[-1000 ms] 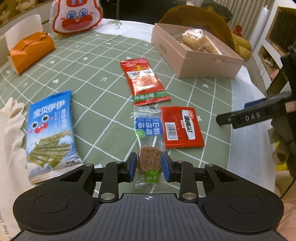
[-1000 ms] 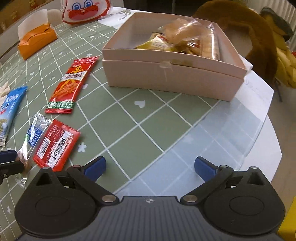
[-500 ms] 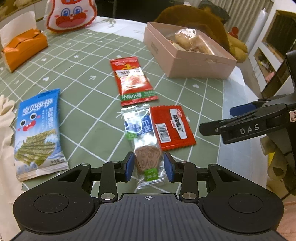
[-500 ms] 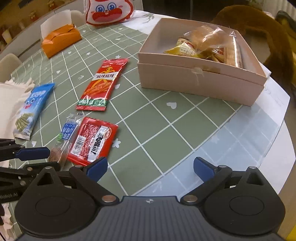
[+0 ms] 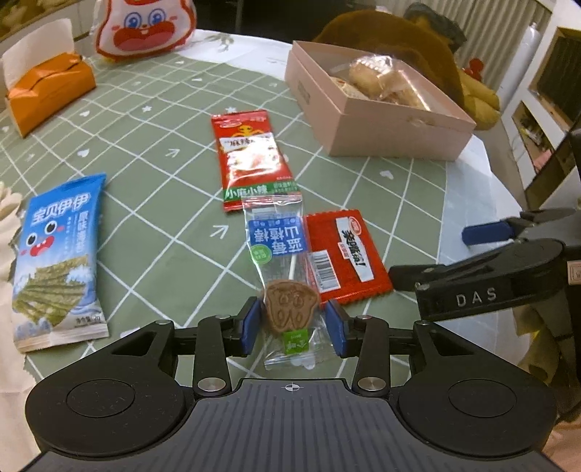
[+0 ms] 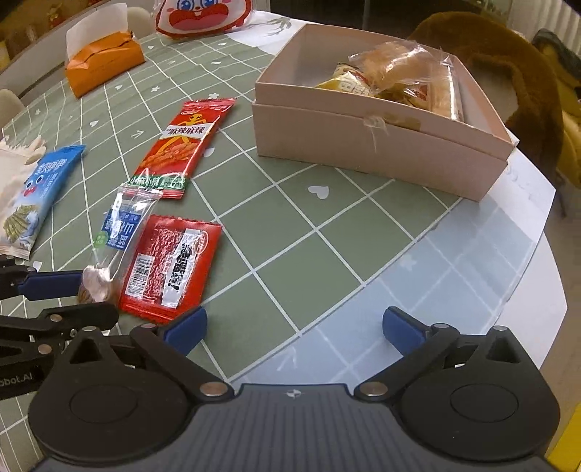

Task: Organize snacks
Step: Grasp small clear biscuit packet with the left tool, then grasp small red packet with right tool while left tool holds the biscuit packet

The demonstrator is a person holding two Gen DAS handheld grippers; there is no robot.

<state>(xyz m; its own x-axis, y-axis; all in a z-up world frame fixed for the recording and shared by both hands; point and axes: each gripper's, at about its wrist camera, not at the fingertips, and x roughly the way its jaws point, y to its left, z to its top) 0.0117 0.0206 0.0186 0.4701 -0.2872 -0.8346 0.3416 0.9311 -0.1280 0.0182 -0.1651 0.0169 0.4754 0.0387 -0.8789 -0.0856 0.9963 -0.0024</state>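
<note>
Surface [image 5: 152, 170] carries the box [image 5: 381, 134] far right. Lollipop packet [image 5: 279, 254] lies between the left hand-held gripper [image 5: 292, 323] jaws, long axis pointing straight ahead; jaws narrowed around its candy end, contact uncertain. Right hand-held gripper [image 6: 294, 326] wide, empty, farther off.

We take this for a home living or dining room: a round table [image 6: 472, 254] under a green checked tablecloth [image 5: 152, 174], an orange tissue box [image 5: 47, 90], a cartoon rabbit cushion [image 5: 145, 29], a brown plush toy [image 5: 392, 40] behind the table, curtains [image 5: 508, 14], and open white shelving [image 5: 544, 94] alongside.
</note>
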